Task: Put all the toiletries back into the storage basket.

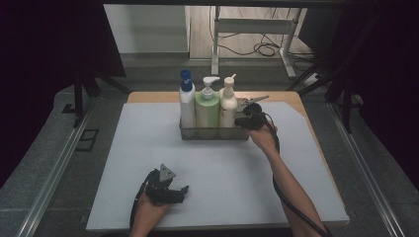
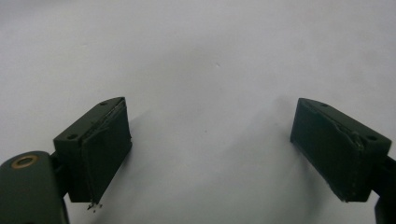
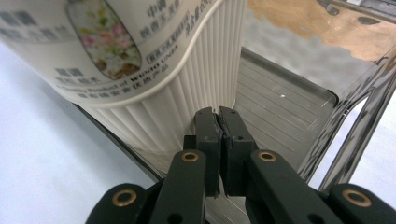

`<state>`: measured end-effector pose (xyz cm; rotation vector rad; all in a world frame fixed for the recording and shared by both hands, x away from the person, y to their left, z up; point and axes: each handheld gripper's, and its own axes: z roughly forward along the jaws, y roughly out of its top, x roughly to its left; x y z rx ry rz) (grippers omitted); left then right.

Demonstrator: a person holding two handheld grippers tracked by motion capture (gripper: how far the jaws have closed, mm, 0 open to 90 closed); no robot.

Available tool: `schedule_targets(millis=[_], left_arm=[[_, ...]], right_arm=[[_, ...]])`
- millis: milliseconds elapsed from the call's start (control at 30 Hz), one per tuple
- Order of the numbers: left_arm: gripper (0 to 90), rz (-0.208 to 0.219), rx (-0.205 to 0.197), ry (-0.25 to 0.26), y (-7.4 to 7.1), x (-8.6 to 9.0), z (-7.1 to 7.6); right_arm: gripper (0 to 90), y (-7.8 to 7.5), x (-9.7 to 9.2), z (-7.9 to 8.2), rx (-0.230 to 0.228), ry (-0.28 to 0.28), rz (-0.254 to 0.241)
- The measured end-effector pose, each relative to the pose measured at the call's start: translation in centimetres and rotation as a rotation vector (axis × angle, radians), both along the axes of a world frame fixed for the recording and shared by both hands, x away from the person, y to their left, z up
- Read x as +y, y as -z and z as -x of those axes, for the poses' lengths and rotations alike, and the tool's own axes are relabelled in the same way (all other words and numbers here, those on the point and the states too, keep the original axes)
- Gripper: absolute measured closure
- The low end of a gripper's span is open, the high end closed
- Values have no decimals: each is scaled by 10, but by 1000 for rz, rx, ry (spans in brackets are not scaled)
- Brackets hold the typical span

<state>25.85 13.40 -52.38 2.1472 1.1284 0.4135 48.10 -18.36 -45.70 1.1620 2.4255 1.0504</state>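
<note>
The right gripper (image 3: 218,116) — jaws pressed together, nothing between them — noses against the ribbed cream bottle (image 3: 154,70) at the right end of a wire basket (image 1: 213,133), where it stands upright beside a green bottle (image 1: 207,106) and a white, blue-capped one (image 1: 187,101). The left gripper (image 2: 208,140) rests wide open and empty on the white mat (image 1: 148,148) — well apart from the basket.

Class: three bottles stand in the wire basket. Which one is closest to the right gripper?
The cream bottle at the row's right end, next to the right gripper. The green bottle and the blue-capped white bottle stand farther left.
</note>
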Motion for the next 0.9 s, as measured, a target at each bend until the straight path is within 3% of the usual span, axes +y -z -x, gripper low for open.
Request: schedule_targets(millis=[900], left_arm=[[119,0,0,-1,0,0,0]], right_arm=[[878,-4,2,6,2,-35,-8]])
